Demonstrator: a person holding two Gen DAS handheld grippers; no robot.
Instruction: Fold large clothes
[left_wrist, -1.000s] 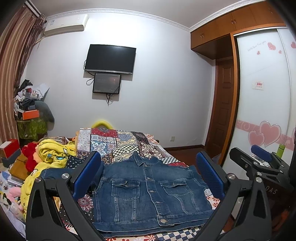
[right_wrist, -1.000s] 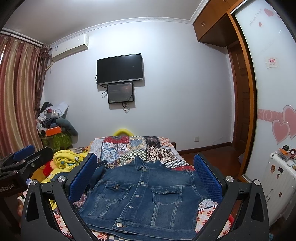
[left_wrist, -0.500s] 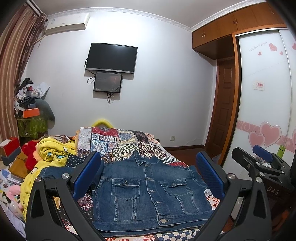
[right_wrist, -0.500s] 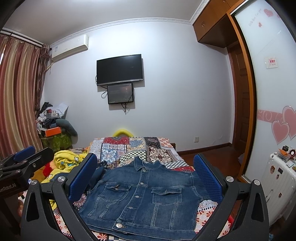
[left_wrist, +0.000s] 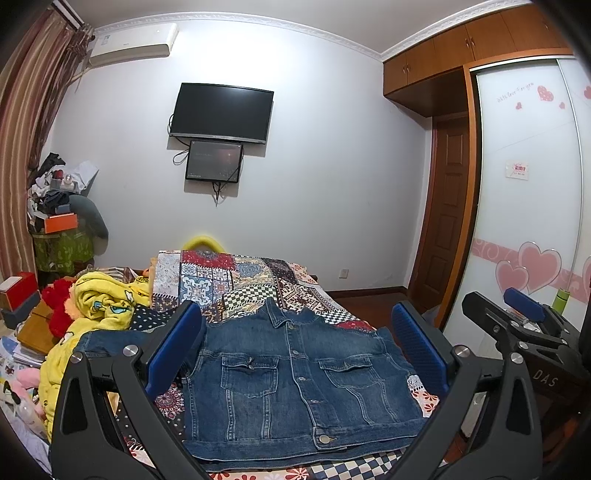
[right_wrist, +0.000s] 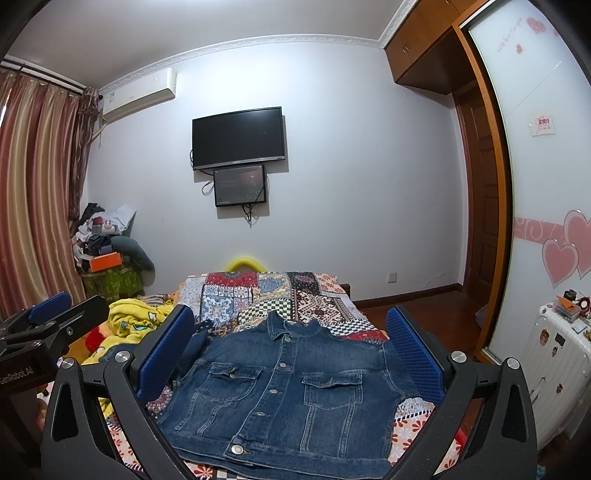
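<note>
The denim jacket (left_wrist: 295, 380) lies flat and buttoned, front up, on the patchwork quilt (left_wrist: 236, 280) covering the bed, one sleeve stretched out to the left. The left gripper (left_wrist: 295, 350) and right gripper (right_wrist: 290, 350) both hover above it, jaws wide apart and holding nothing. Yellow blanket (left_wrist: 99, 306) sits left of the jacket.

The jacket (left_wrist: 295, 380) is rough blue denim with metal buttons; the quilt (left_wrist: 236, 280) under it is patterned cloth.
</note>
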